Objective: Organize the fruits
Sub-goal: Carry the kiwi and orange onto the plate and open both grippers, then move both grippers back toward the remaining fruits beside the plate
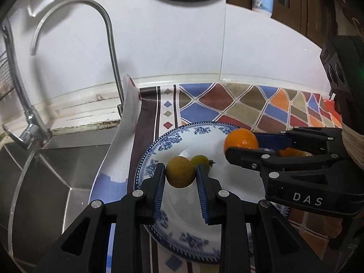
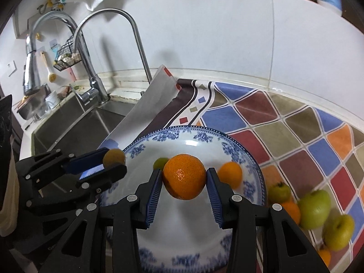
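A blue-and-white plate (image 1: 173, 136) (image 2: 204, 136) lies on the patterned cloth. My left gripper (image 1: 180, 175) is shut on a brownish-yellow round fruit (image 1: 180, 174) above the plate's left part; it also shows in the right wrist view (image 2: 113, 157). My right gripper (image 2: 184, 178) is shut on an orange (image 2: 184, 176) above the plate's middle; the orange shows in the left wrist view (image 1: 241, 139). A small green-yellow fruit (image 1: 201, 160) (image 2: 160, 162) and a small orange fruit (image 2: 229, 174) lie in the plate.
Right of the plate, on the cloth, lie two green apples (image 2: 315, 207) (image 2: 339, 232), a green persimmon-like fruit (image 2: 278, 191) and orange fruits (image 2: 292, 211). A steel sink (image 2: 75, 122) with taps (image 2: 134, 34) lies to the left. A tiled wall stands behind.
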Available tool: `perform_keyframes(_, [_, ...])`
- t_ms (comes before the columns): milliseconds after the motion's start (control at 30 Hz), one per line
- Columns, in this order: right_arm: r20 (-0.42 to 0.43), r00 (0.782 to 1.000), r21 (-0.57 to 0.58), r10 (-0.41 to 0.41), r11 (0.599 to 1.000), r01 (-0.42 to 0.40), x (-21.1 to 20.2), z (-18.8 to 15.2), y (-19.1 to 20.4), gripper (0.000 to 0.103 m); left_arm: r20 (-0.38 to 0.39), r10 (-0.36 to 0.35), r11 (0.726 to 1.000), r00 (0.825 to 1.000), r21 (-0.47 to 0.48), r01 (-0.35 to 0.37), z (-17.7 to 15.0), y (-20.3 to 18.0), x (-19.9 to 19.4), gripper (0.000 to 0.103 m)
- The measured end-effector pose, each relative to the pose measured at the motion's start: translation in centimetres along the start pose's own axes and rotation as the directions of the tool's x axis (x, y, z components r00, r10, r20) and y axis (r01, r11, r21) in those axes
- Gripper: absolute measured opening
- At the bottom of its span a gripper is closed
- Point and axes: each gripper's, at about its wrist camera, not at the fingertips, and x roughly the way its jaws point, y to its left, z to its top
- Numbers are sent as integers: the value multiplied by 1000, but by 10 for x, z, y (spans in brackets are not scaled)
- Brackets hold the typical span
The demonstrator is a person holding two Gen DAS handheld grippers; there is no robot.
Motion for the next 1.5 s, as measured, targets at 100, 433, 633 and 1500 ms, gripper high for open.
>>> perform_keyframes(100, [-12, 1000, 2, -8, 1000, 8, 15, 6, -2, 41, -2, 6, 1000, 1000, 25, -6, 3, 2, 11, 28])
perform_keyframes(433, [-27, 999, 6, -29, 1000, 29, 34, 16, -10, 41, -11, 2, 1000, 1000, 19, -2, 9, 8, 28, 38])
perform_keyframes(633, [7, 999, 17, -50, 999, 50, 18, 16, -13, 45, 4, 14, 1000, 1000, -2, -14, 9, 6, 15, 47])
perform_keyframes(1500, [161, 970, 84, -182, 982, 171, -122, -32, -25, 66, 160, 39, 999, 986, 12, -42, 2, -63, -93, 93])
